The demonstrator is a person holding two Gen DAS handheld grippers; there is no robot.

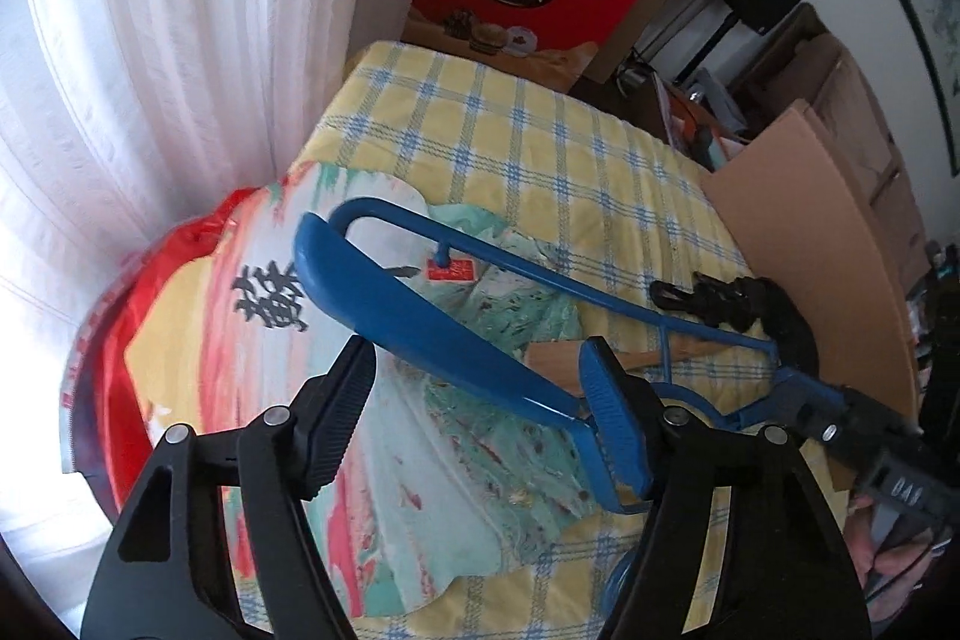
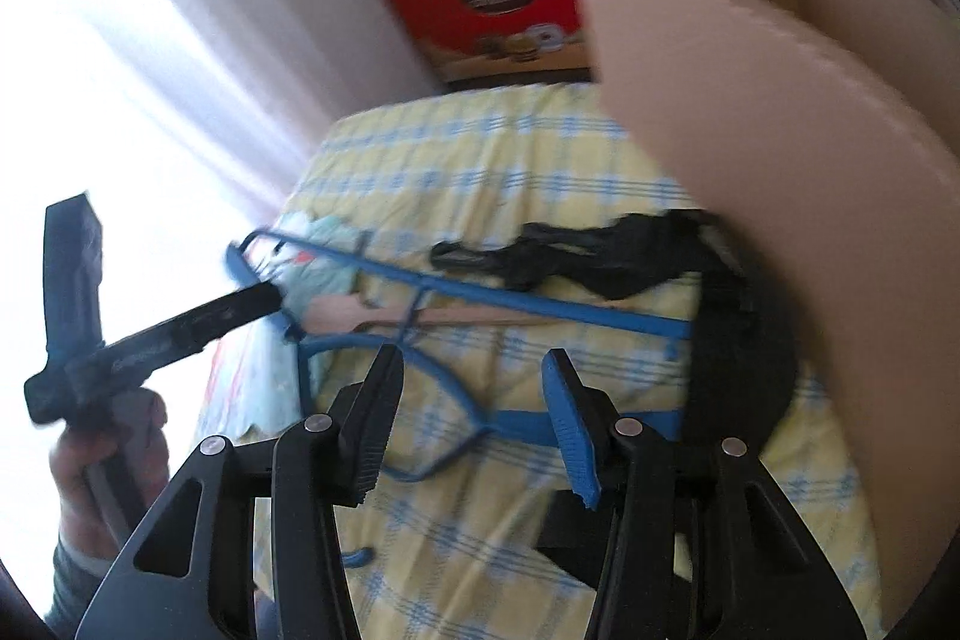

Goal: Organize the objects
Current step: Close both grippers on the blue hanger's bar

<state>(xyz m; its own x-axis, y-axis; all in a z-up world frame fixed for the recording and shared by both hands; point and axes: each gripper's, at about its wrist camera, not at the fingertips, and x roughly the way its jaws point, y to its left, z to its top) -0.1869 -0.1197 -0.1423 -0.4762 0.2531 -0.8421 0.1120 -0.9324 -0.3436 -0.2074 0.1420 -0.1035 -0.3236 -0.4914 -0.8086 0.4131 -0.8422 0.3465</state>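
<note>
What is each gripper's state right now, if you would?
Left gripper: open, astride hanger.
Right gripper: astride hanger; grip cannot be told.

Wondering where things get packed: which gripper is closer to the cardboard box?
Right. The right gripper sits just beside the box, at that end of the hanger; the left gripper is at the hanger's other end, farther from the box.

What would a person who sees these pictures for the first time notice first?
The blue hanger catches the eye first: it lies across the yellow and blue checked cloth, with one shoulder between the fingers of the left gripper. Beside it, toward the curtain, lies a bright fabric with a black character. At the right stands a large cardboard box, with a black strap lying before it.
</note>
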